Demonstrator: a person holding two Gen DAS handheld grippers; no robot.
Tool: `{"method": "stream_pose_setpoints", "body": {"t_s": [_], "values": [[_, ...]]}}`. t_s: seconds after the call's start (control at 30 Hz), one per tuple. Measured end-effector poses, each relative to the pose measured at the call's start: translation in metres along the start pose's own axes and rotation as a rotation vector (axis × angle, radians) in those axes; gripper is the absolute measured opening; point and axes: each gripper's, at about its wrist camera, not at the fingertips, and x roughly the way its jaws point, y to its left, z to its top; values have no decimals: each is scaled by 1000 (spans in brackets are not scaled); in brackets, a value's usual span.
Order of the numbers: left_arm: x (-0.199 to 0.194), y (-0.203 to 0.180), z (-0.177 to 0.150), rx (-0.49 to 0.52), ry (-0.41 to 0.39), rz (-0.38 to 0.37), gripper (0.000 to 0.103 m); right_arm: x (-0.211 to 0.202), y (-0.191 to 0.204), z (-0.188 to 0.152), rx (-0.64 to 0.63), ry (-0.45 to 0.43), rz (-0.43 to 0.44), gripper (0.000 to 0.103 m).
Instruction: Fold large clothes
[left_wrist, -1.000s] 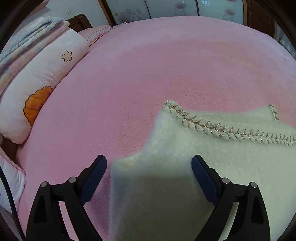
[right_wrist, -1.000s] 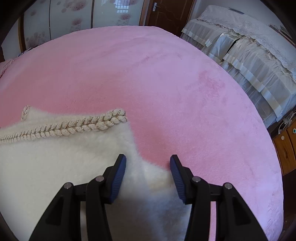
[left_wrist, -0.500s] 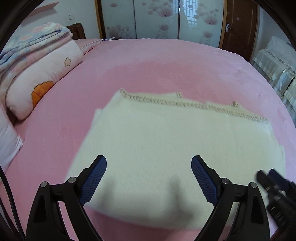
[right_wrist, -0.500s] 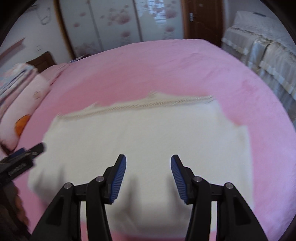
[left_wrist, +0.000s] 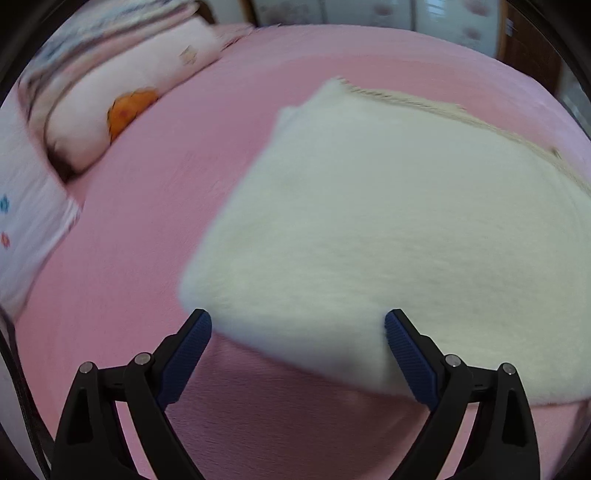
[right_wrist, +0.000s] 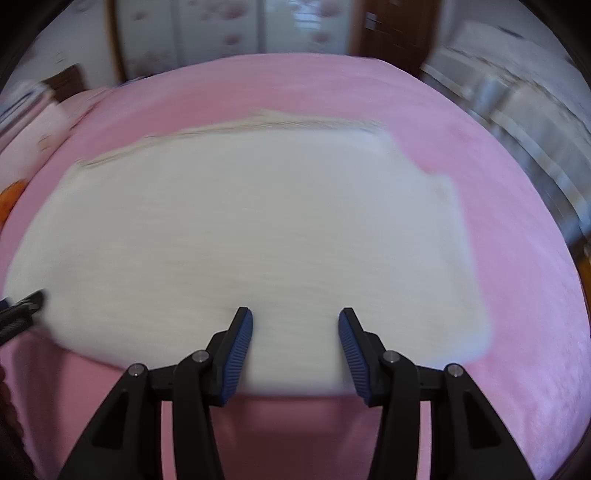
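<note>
Left gripper (left_wrist: 297, 328): jaws spread wide, nothing between the blue pads (left_wrist: 186, 345), which hang above the near left corner of the garment without touching it. Right gripper (right_wrist: 295, 325): jaws parted to a moderate gap and just narrowed a little, empty, with only the garment's near edge seen between the pads (right_wrist: 238, 352) and no cloth pinched. White fluffy garment (right_wrist: 251, 229): lies folded into a broad, roughly rectangular slab in the middle of the bed (right_wrist: 480, 155), flat on the pink cover, its near edge straight and just ahead of both grippers. A braided trim (right_wrist: 236, 127) of pale cord runs along the far edge (blurred in both views, so its detail cannot be read). On the right side, in the right wrist view, the outline steps inward where a narrower folded layer meets a wider one beneath. The tip of the left gripper shows at the left margin of the right wrist view, beside the garment's near left corner. Pillow (left_wrist: 122, 96): pale pink with an orange print, resting at the head of the bed, well apart from the garment, with folded bedding (left_wrist: 92, 40) stacked on top of it. Wardrobe doors (right_wrist: 229, 33) with a flower pattern stand beyond the far end of the bed.
</note>
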Motion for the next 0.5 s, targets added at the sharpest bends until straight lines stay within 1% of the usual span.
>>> {"method": "stream_pose_setpoints", "body": {"t_s": [0.07, 0.13, 0.2, 0.27, 0.37, 0.5], "values": [[8, 17, 0, -47, 26, -11, 101, 4, -33, -3, 65, 12, -28, 45], [14, 25, -2, -60, 42, -31, 101, 6, -49, -6, 79, 25, -22, 44], [16, 26, -3, -64, 45, -27, 101, 6, -43, -6, 52, 24, -56, 44], [15, 23, -4, -66, 46, -11, 101, 7, -37, -4, 53, 27, -77, 44], [15, 22, -6, -83, 56, 0, 101, 7, -40, -5, 104, 37, -73, 45], [19, 24, 0, -114, 92, -27, 101, 6, -48, -5, 119, 41, -74, 46]]}}
